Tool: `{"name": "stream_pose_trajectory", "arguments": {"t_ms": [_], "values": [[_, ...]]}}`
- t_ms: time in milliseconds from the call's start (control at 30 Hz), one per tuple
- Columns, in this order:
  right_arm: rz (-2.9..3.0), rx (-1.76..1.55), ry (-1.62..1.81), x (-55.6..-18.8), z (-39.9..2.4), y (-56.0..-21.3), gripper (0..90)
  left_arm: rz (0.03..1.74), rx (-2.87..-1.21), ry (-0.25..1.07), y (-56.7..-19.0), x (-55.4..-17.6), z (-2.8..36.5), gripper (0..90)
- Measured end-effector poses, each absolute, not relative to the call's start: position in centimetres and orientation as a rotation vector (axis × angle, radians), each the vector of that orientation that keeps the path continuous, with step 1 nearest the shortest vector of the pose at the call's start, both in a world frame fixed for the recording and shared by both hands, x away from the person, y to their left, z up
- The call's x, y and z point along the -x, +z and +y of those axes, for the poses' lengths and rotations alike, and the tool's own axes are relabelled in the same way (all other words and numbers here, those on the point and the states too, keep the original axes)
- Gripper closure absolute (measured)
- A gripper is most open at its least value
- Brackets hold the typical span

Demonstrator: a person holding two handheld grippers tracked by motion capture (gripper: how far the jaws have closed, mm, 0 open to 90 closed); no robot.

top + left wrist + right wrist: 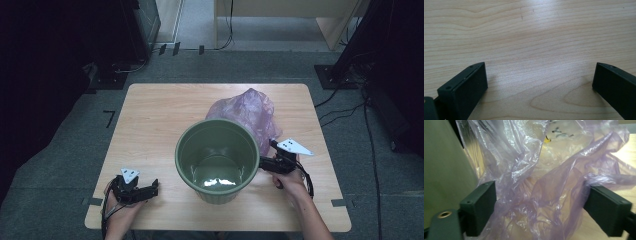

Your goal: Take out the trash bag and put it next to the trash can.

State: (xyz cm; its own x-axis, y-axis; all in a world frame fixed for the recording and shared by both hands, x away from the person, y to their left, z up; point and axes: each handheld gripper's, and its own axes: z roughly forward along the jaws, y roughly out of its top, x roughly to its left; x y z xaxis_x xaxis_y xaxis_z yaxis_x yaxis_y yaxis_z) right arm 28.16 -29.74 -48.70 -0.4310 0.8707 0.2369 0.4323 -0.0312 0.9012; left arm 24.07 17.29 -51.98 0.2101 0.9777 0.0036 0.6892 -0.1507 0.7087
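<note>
A wooden table (150, 125) seen from above; at its left front the person's left gripper (154, 189) rests on bare wood, jaws spread wide and holding nothing; in the middle stands an empty green bin (218, 159), upright; behind it and to its right lies a crumpled purple plastic bag (247, 112), touching the bin's side; at the right the right gripper (262, 164) reaches in beside the bin, jaws apart with loose bag film (541, 195) between them, not pinched. Judged from this, lining the bin has barely begun; the bag is yet to be gripped, opened and fitted over the rim.
</note>
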Motion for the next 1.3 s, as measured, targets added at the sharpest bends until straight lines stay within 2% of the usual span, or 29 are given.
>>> {"name": "stream_pose_trajectory", "arguments": {"t_ms": [67,300,633,1000,1300], "values": [[1.861,-1.36,1.476,-27.9,-30.3,-48.8,5.2,1.541,-1.91,0.645,-52.0,-24.1,17.3,0.0],[1.913,-1.339,1.442,-26.8,-31.5,-49.1,1.7,1.541,-1.91,0.644,-52.0,-24.1,17.3,0.0],[2.057,-1.267,1.348,-25.4,-32.8,-50.1,1.5,1.541,-1.91,0.645,-52.0,-24.1,17.3,0.0],[2.113,-1.367,1.1,-25.7,-34.3,-51.6,1.6,1.541,-1.91,0.644,-52.0,-24.1,17.3,0.0],[2.094,-1.432,1.071,-25.0,-35.9,-52.0,1.6,1.541,-1.91,0.645,-52.0,-24.1,17.3,0.0]]}}
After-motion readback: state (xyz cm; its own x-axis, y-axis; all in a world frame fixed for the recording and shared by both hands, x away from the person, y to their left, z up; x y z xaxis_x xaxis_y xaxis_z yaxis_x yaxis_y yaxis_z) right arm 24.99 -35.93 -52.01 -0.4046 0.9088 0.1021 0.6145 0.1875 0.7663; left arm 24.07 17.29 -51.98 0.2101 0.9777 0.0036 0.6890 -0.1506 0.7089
